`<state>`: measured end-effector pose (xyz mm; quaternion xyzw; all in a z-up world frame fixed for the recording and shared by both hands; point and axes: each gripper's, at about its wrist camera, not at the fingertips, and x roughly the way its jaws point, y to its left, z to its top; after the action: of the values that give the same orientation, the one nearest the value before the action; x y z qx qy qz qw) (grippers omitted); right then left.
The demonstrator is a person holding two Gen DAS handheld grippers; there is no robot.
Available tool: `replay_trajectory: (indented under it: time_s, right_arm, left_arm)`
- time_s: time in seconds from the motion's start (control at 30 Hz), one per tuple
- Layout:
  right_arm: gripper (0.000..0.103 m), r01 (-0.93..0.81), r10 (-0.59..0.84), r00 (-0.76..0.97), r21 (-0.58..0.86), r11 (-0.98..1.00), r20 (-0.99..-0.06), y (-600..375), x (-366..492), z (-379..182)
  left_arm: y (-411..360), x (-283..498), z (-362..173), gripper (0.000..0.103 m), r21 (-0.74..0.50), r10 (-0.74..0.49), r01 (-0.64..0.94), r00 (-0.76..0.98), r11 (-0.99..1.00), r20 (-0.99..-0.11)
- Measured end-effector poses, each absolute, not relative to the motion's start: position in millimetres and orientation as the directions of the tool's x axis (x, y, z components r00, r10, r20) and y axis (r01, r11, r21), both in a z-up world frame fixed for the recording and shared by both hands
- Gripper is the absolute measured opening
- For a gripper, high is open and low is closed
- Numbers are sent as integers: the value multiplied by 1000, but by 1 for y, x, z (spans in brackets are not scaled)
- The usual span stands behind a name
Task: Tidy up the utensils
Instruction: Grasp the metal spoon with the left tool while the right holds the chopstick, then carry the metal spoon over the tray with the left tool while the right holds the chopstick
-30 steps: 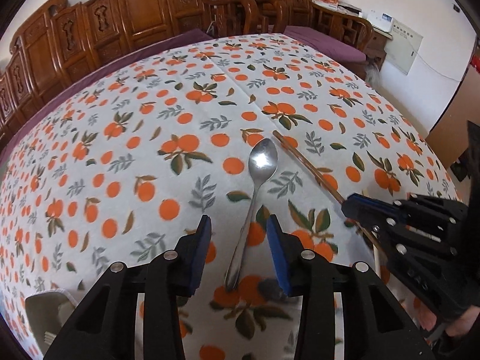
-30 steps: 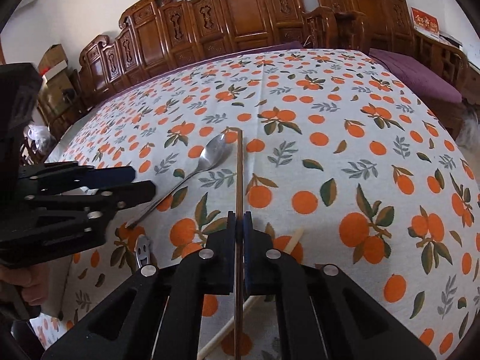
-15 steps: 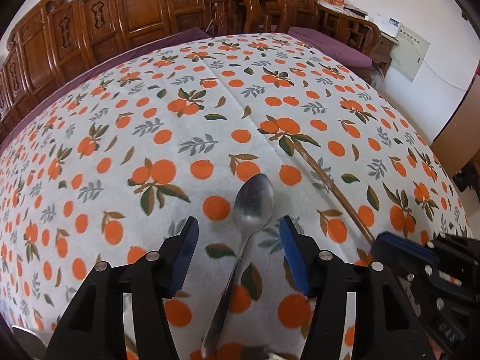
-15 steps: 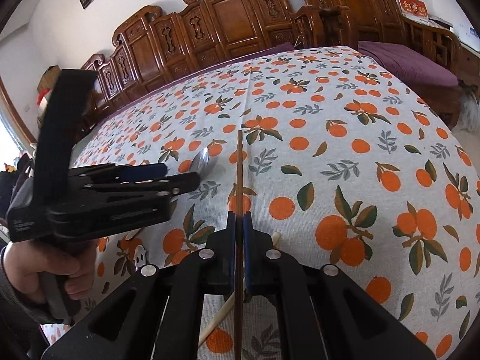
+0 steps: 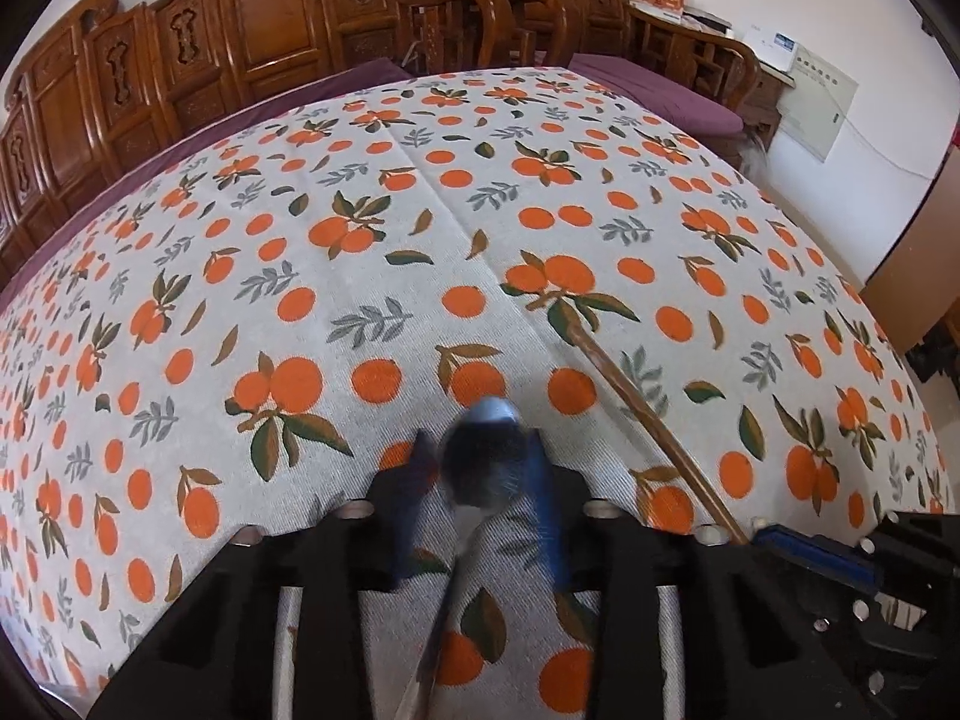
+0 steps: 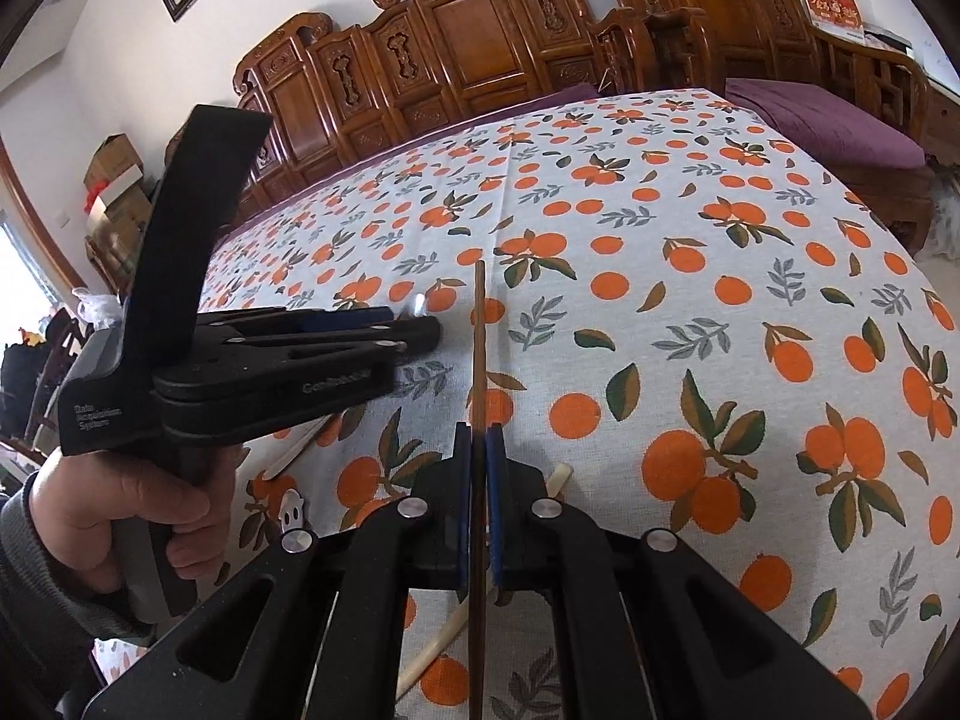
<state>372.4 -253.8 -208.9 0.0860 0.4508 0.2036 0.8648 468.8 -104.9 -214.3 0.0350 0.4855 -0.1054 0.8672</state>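
A metal spoon lies on the orange-print tablecloth, its bowl blurred between my left gripper's blue pads. The jaws are closing, and both pads look pressed against the bowl's sides. The handle runs back under the gripper. In the right wrist view the left gripper reaches in from the left, with the spoon's tip glinting past its fingers. My right gripper is shut on a thin brown chopstick that points away over the cloth. The chopstick runs diagonally to the right gripper at lower right.
A pale chopstick lies under the right gripper and another below the left one. A small white piece with two dark dots sits near a person's hand. Carved wooden chairs line the far side.
My left gripper slid forward along the spoon from the handle to the bowl, widened, then narrowed around the bowl. The right gripper kept its hold on the brown chopstick.
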Motion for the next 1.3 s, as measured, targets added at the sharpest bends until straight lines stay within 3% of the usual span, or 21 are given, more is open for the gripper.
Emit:
replay_trajectory:
  time_s: [0.83,1.3]
  right_arm:
    - [6,-402,452,546,253,880,-706,-199,323,-178]
    - [6,-488,505,536,240,839,-677,-158,268,-154]
  left_arm:
    - [-60,338,-91,26,-33,-148,181,674,983,-723]
    - [6,281,-65,26,-45,-81,69,715,997,-694]
